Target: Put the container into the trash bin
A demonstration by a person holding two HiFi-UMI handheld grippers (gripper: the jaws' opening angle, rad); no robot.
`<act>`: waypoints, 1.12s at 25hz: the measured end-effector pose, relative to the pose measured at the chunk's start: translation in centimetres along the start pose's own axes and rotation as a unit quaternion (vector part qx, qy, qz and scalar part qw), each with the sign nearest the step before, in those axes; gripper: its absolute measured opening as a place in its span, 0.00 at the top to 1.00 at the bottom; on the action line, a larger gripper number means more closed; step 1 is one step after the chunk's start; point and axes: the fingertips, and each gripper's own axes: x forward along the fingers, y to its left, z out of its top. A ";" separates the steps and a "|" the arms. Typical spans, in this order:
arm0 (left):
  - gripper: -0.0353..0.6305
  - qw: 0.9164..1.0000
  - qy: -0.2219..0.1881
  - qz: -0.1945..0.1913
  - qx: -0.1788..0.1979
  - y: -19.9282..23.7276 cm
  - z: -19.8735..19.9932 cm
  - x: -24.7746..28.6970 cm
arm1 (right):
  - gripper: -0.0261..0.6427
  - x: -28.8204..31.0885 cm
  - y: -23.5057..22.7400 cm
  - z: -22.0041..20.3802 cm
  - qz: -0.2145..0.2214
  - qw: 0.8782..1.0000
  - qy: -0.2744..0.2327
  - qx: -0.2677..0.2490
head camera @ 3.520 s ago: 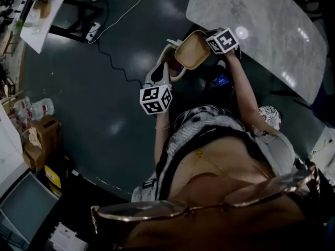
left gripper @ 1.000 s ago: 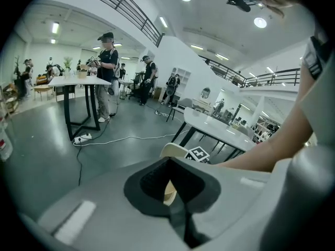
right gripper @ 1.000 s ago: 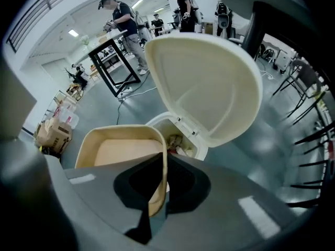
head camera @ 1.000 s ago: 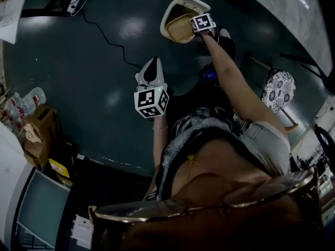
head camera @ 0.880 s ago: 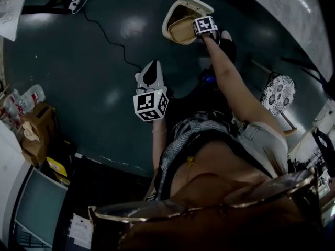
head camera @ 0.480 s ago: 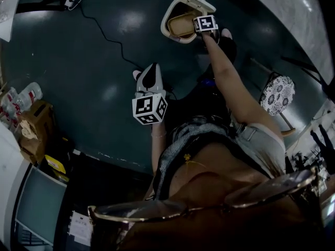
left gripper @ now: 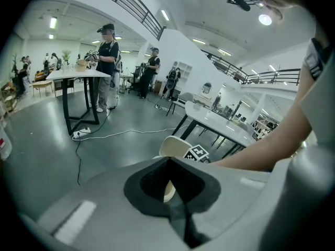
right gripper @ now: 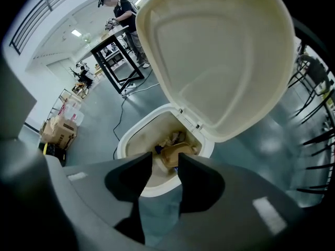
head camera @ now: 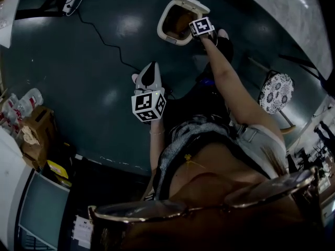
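The cream trash bin (head camera: 166, 33) stands on the dark floor with its lid (head camera: 191, 1) swung up. My right gripper (head camera: 196, 31) hangs just over its mouth, pointing steeply down. In the right gripper view its jaws (right gripper: 165, 158) are opening with nothing between them. Through the gap the brown container (right gripper: 174, 151) lies inside the bin (right gripper: 131, 140) on other rubbish, under the raised lid (right gripper: 220, 51). My left gripper (head camera: 150, 69) is held nearer my body, away from the bin, shut and empty (left gripper: 168, 160).
A black cable (head camera: 112, 48) runs across the floor left of the bin. Cardboard boxes and bottles (head camera: 31, 124) sit at the far left. A patterned stool (head camera: 276, 93) and a marble table (head camera: 293, 9) are to the right. People stand at a far table (left gripper: 107, 41).
The container, held in my right gripper at the bin's mouth a second ago, now lies inside the bin. The right jaws have parted. The left gripper has stayed put.
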 end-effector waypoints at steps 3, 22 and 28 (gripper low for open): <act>0.95 1.000 0.006 -0.009 0.003 -0.4 -0.1 0.3 | 0.71 -0.7 0.5 -0.3 0.009 1.000 0.001 -0.005; 0.95 0.998 0.013 -0.056 0.012 -2.8 0.8 3.0 | 0.92 -8.3 4.3 1.7 0.062 0.993 -0.046 -0.094; 0.95 0.997 0.011 -0.074 0.023 -3.7 1.6 3.1 | 0.92 -13.7 5.6 3.8 0.089 0.986 -0.096 -0.100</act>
